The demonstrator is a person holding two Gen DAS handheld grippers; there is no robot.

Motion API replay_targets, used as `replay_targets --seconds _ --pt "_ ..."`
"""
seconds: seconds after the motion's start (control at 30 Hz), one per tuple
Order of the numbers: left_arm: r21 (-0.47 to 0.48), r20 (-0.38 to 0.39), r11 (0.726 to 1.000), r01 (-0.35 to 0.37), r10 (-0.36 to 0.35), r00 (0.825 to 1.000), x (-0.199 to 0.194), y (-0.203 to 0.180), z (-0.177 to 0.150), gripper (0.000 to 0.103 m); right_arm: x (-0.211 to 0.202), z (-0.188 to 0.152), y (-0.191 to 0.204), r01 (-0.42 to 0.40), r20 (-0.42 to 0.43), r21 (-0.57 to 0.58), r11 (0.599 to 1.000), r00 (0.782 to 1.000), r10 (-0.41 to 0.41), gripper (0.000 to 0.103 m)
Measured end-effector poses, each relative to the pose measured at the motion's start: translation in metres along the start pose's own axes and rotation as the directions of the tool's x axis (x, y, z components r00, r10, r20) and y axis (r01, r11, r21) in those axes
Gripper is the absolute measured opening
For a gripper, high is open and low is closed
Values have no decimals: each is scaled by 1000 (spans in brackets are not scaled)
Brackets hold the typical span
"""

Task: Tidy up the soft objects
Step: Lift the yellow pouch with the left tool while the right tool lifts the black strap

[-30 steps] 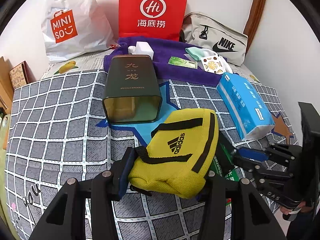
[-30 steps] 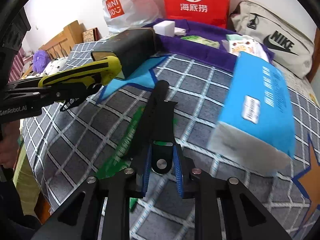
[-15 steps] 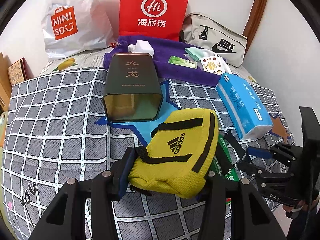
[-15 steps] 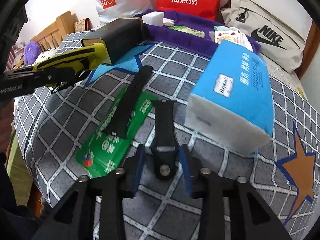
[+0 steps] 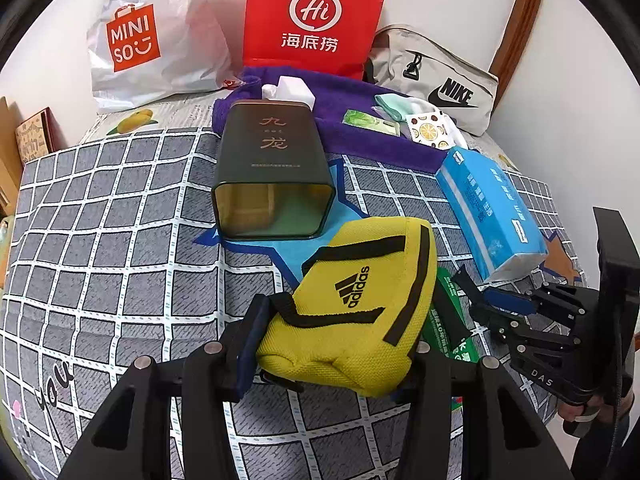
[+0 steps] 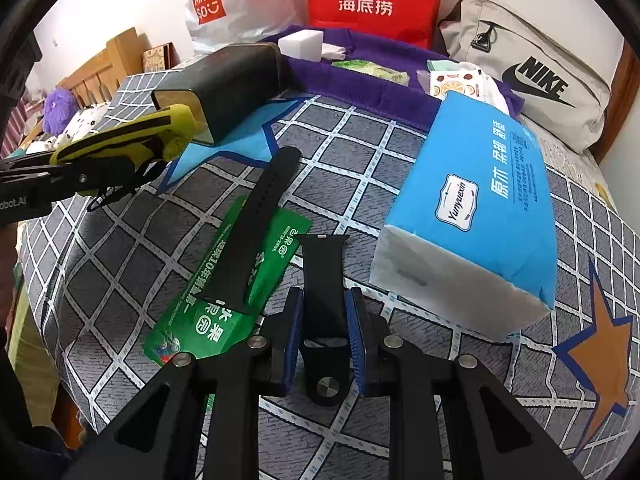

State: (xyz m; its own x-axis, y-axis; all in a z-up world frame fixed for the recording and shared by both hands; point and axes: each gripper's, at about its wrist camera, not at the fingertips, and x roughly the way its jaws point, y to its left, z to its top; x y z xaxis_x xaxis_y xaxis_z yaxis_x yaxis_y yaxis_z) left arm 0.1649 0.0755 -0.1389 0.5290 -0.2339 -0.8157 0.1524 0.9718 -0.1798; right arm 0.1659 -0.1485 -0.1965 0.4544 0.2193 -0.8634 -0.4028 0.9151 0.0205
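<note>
My left tool point(image 5: 332, 344) pinches the yellow adidas pouch point(image 5: 360, 304), held just in front of the open mouth of the dark green tin point(image 5: 272, 168), which lies on its side on the bed point(image 5: 100, 220). My right tool point(image 6: 323, 332) has its jaws closing, with the short black watch strap piece point(image 6: 322, 276) between the blue pads (contact not clear from here). Right of the tin, the long strap half point(image 6: 256, 220) lies across a green packet point(image 6: 228, 280). Further right of the tin sits the blue tissue pack point(image 6: 480, 208). Behind the tin are a purple towel point(image 5: 352, 96), a red Hi bag point(image 5: 312, 20) and a grey Nike bag point(image 5: 436, 80).
</note>
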Motion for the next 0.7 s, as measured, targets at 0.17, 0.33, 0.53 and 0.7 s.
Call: replay_targets --seconds 0.17,0.33,0.53,0.7 --pt "-1 -7 1000 0 0 1000 1 0 -1 46 4 -1 -2 -14 34 16 1000 999 14 23" --pt "-5 -8 1000 14 -14 1000 -3 -2 0 46 0 -1 1 2 39 -2 1000 999 -2 21" --pt "9 5 999 31 -31 1000 -15 -7 2 46 -18 -3 3 -15 39 8 1000 999 15 20" --pt "11 18 999 31 -32 999 -24 -10 7 46 -39 -2 5 -12 69 1 1000 998 12 20"
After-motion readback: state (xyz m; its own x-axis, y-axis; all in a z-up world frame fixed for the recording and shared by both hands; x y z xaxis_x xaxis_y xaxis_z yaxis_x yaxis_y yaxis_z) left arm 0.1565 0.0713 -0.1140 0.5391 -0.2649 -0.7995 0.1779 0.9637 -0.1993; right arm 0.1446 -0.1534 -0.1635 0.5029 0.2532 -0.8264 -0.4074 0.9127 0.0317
